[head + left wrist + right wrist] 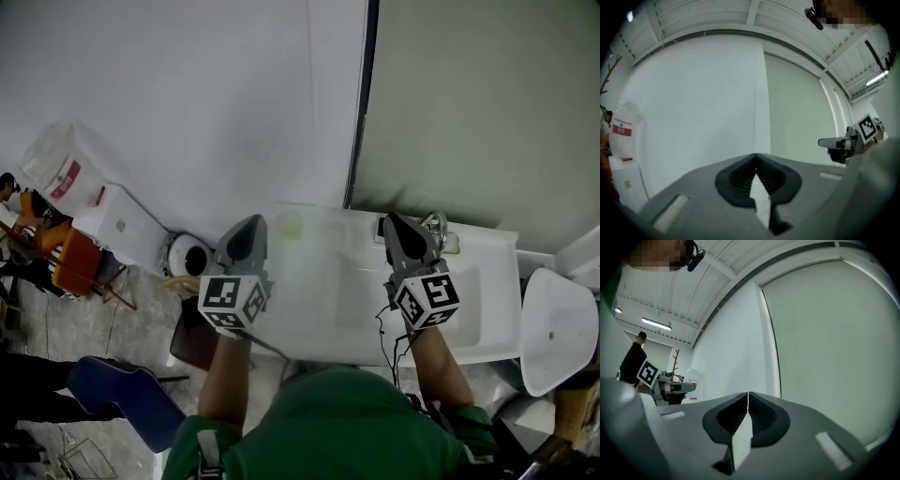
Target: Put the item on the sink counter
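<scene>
In the head view the white sink counter [309, 319] with its basin lies in front of me, against a white and pale green wall. A chrome faucet [437, 229] stands at its back right. A pale round thing [291, 223] rests on the counter's back edge; I cannot tell what it is. My left gripper [247, 227] hangs over the counter's left end and my right gripper [399, 225] over the basin near the faucet. Both point level at the wall. In the gripper views the left gripper [755, 156] and the right gripper [748, 394] have their jaws together with nothing between them.
Left of the counter stand a white box-shaped unit [122, 225], a white bag [66, 164] and an orange chair [75, 262]. A blue seat [131, 398] sits on the floor at lower left. A white bowl-shaped thing [558, 328] is at the right. A person in dark clothes [633, 362] stands far off.
</scene>
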Motion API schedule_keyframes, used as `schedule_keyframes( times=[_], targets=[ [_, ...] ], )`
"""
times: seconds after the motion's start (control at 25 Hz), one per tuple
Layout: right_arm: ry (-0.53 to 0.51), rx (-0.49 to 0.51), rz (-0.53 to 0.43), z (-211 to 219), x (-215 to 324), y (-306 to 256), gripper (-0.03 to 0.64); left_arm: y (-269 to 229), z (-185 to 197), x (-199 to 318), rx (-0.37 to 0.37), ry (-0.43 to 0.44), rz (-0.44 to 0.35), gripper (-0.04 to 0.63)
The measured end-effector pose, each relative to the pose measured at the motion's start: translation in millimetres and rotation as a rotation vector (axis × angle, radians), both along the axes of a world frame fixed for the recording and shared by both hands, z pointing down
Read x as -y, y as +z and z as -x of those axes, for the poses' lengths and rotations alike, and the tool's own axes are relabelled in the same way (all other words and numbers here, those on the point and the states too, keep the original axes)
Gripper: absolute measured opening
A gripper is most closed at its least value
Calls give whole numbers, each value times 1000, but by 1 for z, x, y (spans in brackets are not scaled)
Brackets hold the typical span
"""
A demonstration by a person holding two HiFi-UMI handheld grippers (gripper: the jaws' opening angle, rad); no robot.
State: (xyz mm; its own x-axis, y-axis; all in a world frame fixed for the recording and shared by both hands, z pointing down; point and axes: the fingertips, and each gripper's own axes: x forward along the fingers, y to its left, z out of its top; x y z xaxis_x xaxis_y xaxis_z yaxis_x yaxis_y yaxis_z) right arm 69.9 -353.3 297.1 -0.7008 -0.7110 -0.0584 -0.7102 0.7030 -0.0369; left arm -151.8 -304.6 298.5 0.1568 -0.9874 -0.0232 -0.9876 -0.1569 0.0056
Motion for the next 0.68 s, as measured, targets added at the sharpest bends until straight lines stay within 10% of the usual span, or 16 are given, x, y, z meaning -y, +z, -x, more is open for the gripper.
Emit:
schedule_keyframes(
  times=[0.68],
  targets=[
    [1,-9,6,9,9,6,6,10,7,14,-10,8,4,-2]
  ],
)
